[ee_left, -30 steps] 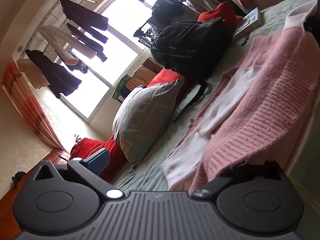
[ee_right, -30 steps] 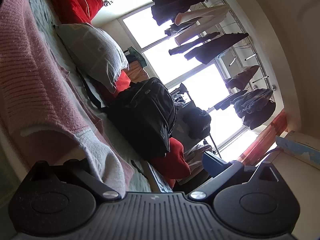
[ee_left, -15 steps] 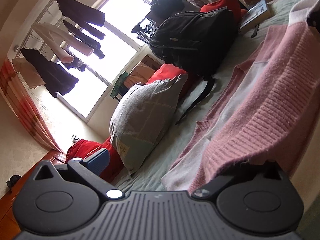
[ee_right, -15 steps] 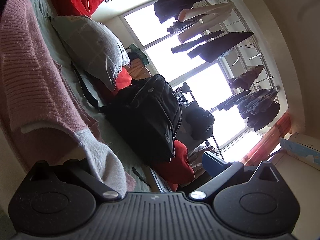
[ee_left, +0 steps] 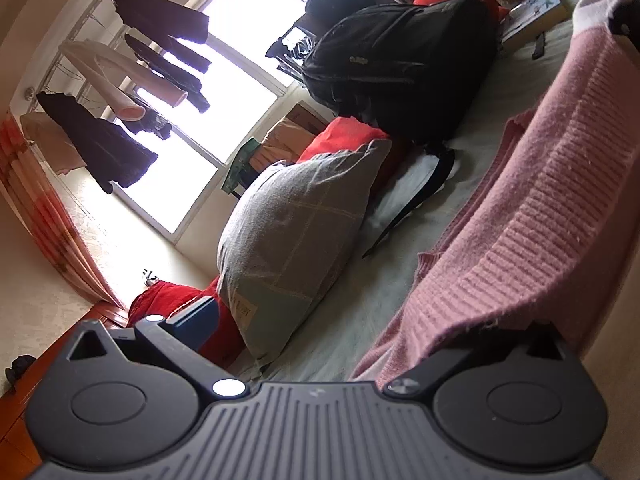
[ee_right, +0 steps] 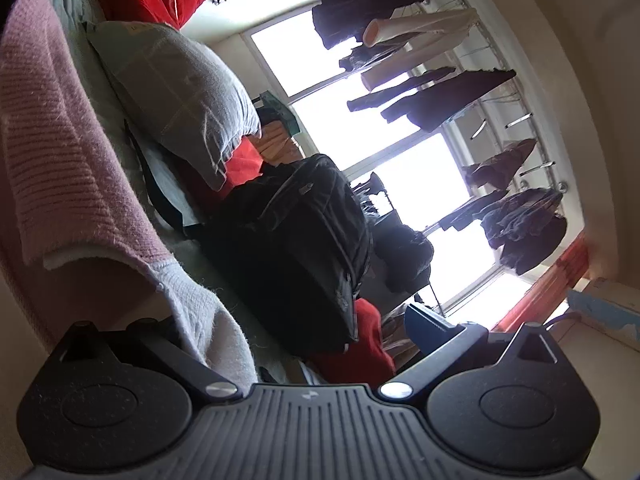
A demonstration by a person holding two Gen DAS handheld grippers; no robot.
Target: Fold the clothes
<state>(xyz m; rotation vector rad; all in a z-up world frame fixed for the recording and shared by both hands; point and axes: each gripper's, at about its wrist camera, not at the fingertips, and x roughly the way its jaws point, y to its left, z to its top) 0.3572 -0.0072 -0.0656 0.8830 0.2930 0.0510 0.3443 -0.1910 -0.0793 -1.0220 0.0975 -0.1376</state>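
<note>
Both wrist cameras are tilted sideways, looking along a bed covered in a pale green quilted bedspread [ee_left: 360, 312].

In the left wrist view, a fuzzy pink ribbed-knit sweater [ee_left: 540, 216] lies over the right side of the picture, raised off the bed at the near edge. Its hem drapes over the right finger of the left tool [ee_left: 344, 336], hiding that fingertip. The left blue-tipped finger [ee_left: 196, 320] stands clear of the cloth. Whether this tool is clamped on the sweater cannot be told, because the grip point is covered.

In the right wrist view, the same sweater [ee_right: 60, 152] fills the left edge, and its pale cream knit band [ee_right: 200, 320] hangs over the left finger of the right tool [ee_right: 320, 332]. The right blue-tipped finger [ee_right: 424, 320] is free and set well apart from the cloth. Here too, the fabric hides whether it is pinched.

Beyond the sweater, a grey checked pillow [ee_left: 296, 236] leans on red cushions [ee_left: 340, 140]. A large black backpack [ee_left: 400, 64] stands next to it on the bed, with one strap trailing across the bedspread. A flat box [ee_left: 536, 12] lies past the backpack.

Behind the bed, a bright window [ee_right: 360, 100] has dark and cream garments [ee_right: 420, 56] hanging on a rack above it, and an orange curtain [ee_left: 48, 216] hangs at its side.
</note>
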